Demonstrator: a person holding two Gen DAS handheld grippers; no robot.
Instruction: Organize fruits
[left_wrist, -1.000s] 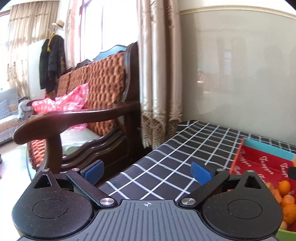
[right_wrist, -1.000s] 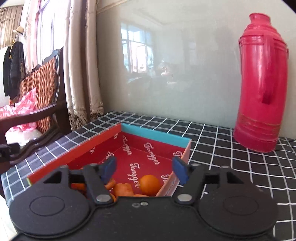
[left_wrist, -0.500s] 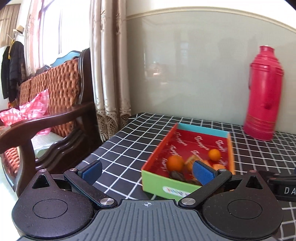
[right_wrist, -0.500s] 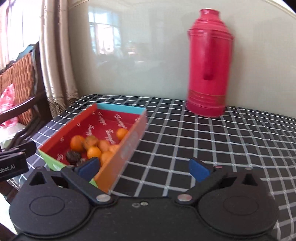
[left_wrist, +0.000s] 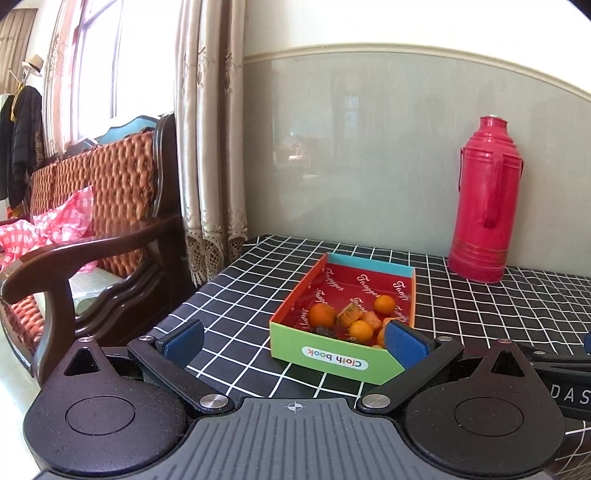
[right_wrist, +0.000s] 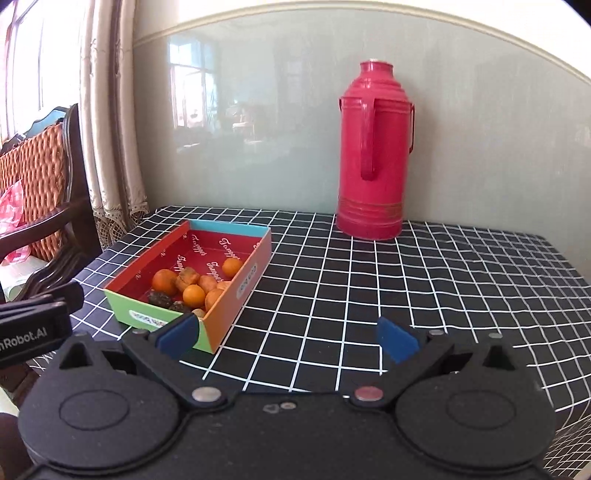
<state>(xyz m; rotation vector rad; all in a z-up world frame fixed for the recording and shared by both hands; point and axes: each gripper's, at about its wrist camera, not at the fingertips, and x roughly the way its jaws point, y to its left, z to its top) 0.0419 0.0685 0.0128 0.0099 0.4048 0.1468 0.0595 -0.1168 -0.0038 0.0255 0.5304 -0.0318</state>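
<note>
**Operator:** I'm looking along both claws. The left claw (left_wrist: 293, 341) is spread wide with nothing between its blue pads. The right claw (right_wrist: 288, 338) is also released; its jaws have just been opening, and nothing sits between them.

**Partner:** Where's the box?

**Operator:** The box (left_wrist: 334, 356) rests on the checked worktop (right_wrist: 406, 295), ahead of both claws. From the left claw it lies just ahead and toward the right finger, whose pad overlaps its near right corner in view; I can't tell if they touch. From the right claw it lies ahead to the left, its near corner behind the left pad.

**Partner:** Which way does it run?

**Operator:** Its long axis runs away from me toward the wall, slanting slightly rightward. The green short end faces the claws, the blue short end faces the wall.

**Partner:** And the fruit?

**Operator:** The oranges (right_wrist: 165, 280) and some dark pieces (right_wrist: 159, 297) cluster in the near half of the box. A red flask (right_wrist: 373, 155) stands upright, well beyond the right claw, by the wall.
</note>
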